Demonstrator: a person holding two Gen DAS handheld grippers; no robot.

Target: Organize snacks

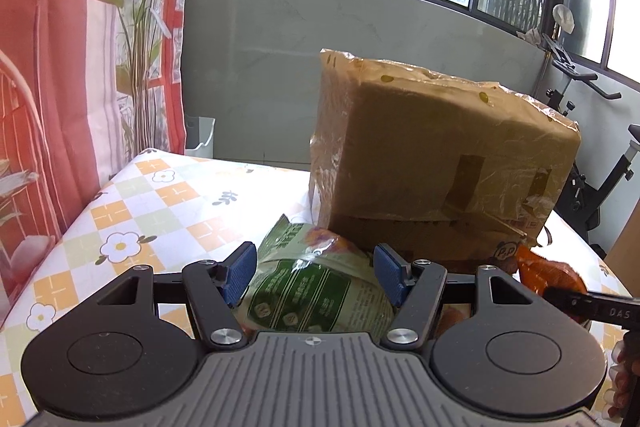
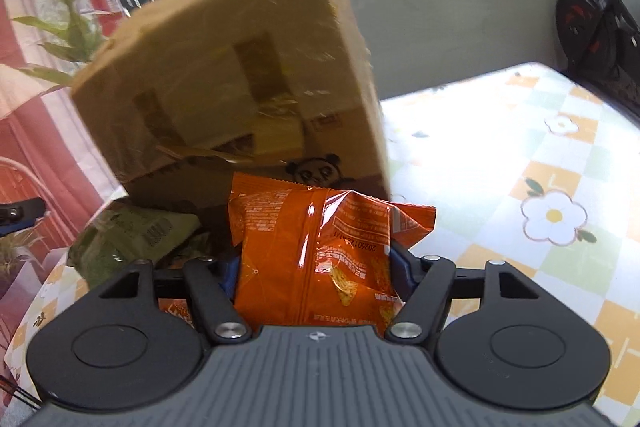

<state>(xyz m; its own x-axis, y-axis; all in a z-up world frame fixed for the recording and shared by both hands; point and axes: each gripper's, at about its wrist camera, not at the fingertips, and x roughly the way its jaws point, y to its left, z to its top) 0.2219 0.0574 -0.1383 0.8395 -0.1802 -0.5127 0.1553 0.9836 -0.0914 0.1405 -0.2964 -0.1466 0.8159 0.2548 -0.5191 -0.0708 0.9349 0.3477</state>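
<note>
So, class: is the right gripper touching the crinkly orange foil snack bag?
Touching. The right wrist view shows the orange bag wedged between the right gripper's blue pads, with no gap on either side.

Ahead of both grippers: cardboard box point(image 1: 440, 155), film-wrapped, upright on the table point(image 1: 168, 203), blocking the straight path. At its foot, green snack bag point(image 1: 316, 291) and orange snack bag point(image 2: 316, 259), side by side, filling the near ground. Left of the box: open flowered tablecloth out to the table edge, bounded by red curtain point(image 1: 44, 107) and plant point(image 1: 140, 27). Right of the box: open tablecloth point(image 2: 520, 163), bounded farther off by exercise bike point(image 2: 596, 23). Behind the box: grey wall point(image 1: 256, 67) below the windows.
</note>
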